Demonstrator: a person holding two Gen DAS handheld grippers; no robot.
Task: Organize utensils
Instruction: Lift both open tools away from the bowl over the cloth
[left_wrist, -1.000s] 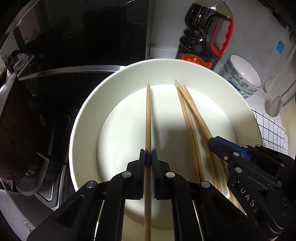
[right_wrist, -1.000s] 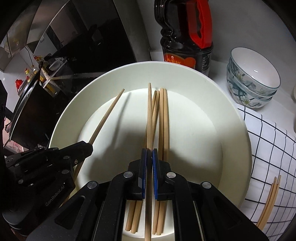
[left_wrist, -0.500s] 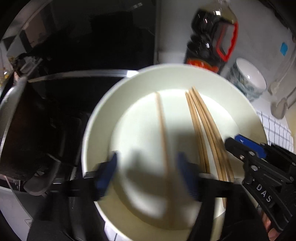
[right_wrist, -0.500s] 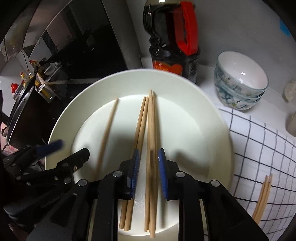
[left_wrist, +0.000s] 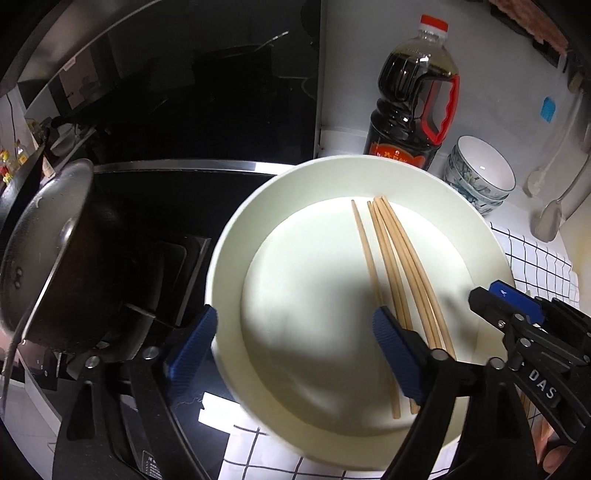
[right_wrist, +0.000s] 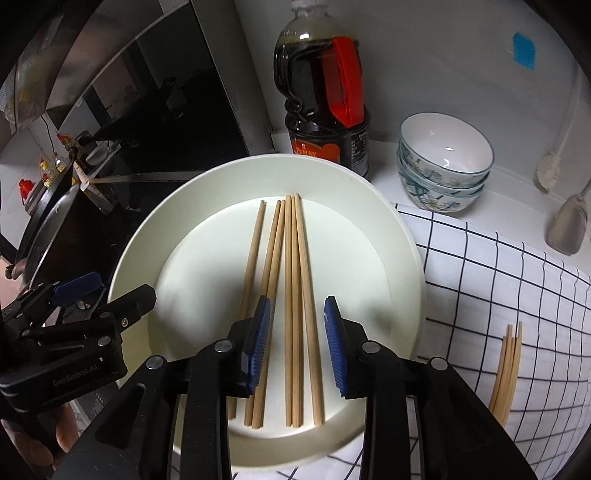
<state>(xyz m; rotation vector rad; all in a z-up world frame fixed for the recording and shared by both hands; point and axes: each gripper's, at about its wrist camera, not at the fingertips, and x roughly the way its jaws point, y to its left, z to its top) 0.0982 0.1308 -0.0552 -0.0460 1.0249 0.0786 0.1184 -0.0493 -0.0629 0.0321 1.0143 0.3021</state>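
Six plain wooden chopsticks (right_wrist: 291, 302) are found lying lengthwise in the round cream-white plate (right_wrist: 402, 258), gathered into a loose bundle with one stick set slightly apart on the left; this is judged a deliberate collecting point for the utensils. A further small bunch of wooden chopsticks (right_wrist: 508, 373) is seen outside the plate, on the white cloth with a black grid (right_wrist: 498, 280), and is judged not yet gathered.

The left gripper (left_wrist: 295, 345) is seen spread wide and empty above the plate's left part, its jaws having just been opening; nothing lies between its blue ribbed pads (left_wrist: 192, 343). The right gripper (right_wrist: 297, 343) is seen parted above the bundle, its jaws also having just been opening; chopsticks pass beneath the gap but are not pressed by the pads. Both are therefore recorded as released.

The dark sauce bottle with a red handle (right_wrist: 325, 96) and the stacked floral ceramic bowls (right_wrist: 443, 166) are placed behind the plate, clear of the work.

Writing noted: "DAS" on the right gripper body in the left view, "GenRobot.AI" on the left gripper body in the right view. The bottle label cannot be read.
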